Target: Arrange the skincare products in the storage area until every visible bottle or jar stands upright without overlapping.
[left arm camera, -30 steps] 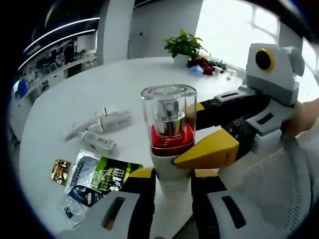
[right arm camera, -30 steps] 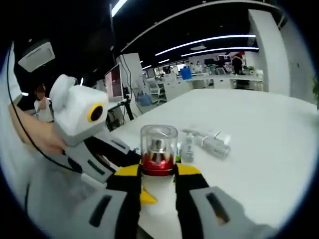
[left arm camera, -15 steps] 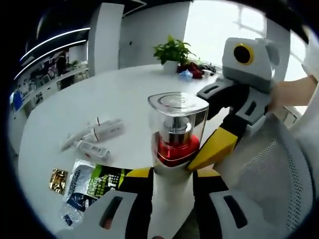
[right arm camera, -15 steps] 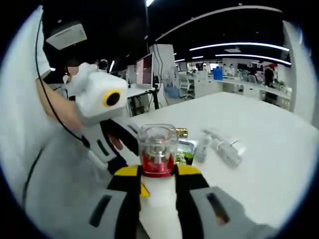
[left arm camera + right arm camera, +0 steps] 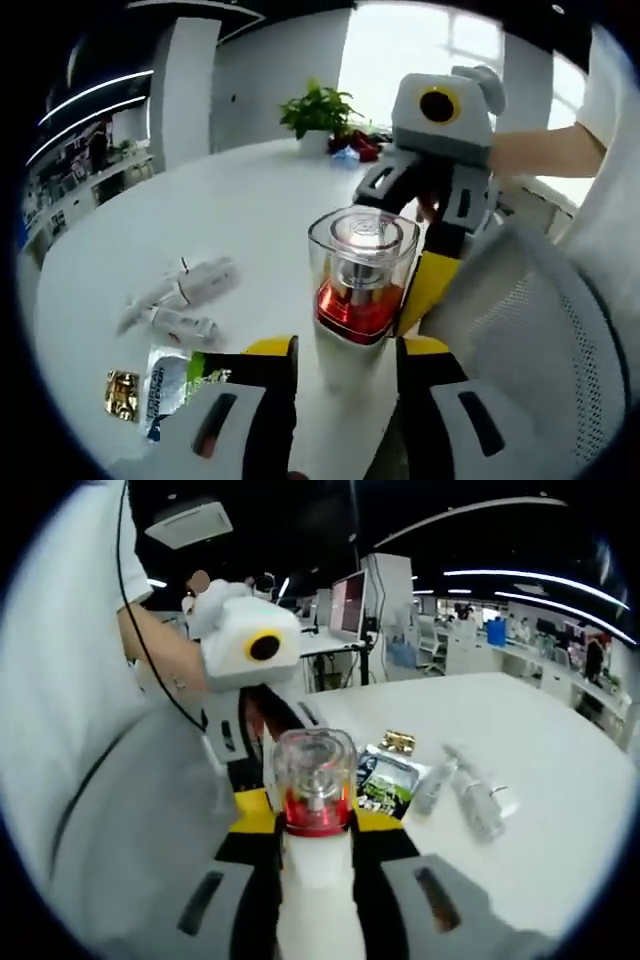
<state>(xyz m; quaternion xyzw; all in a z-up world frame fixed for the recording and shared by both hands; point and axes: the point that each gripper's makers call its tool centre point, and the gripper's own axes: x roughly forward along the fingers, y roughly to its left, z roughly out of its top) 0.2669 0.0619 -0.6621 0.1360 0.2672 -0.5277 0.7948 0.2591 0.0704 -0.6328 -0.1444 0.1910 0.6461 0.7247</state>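
The pump bottle [image 5: 360,300] has a white body, a red collar and a clear cap, and it is upright between both grippers above the near edge of the white table [image 5: 230,210]. In the left gripper view, the left gripper [image 5: 345,360] has its 2 yellow-tipped jaws on the 2 sides of the white body, pinching it. In the same view the right gripper [image 5: 425,285] comes in from the right and its yellow jaw touches the bottle at the red collar.

In the right gripper view, the right gripper [image 5: 315,835] presses its 2 jaws against the white body of the pump bottle [image 5: 315,800] just under the red collar. The left gripper [image 5: 250,810] is seen behind it at the left, held by a hand [image 5: 205,585].

On the table, well apart from the bottle, 2 white tubes [image 5: 185,295] lie flat side by side. Near them lie a green and white sachet [image 5: 175,385] and a small gold packet [image 5: 122,395]. A potted plant [image 5: 318,110] stands at the far side of the table.
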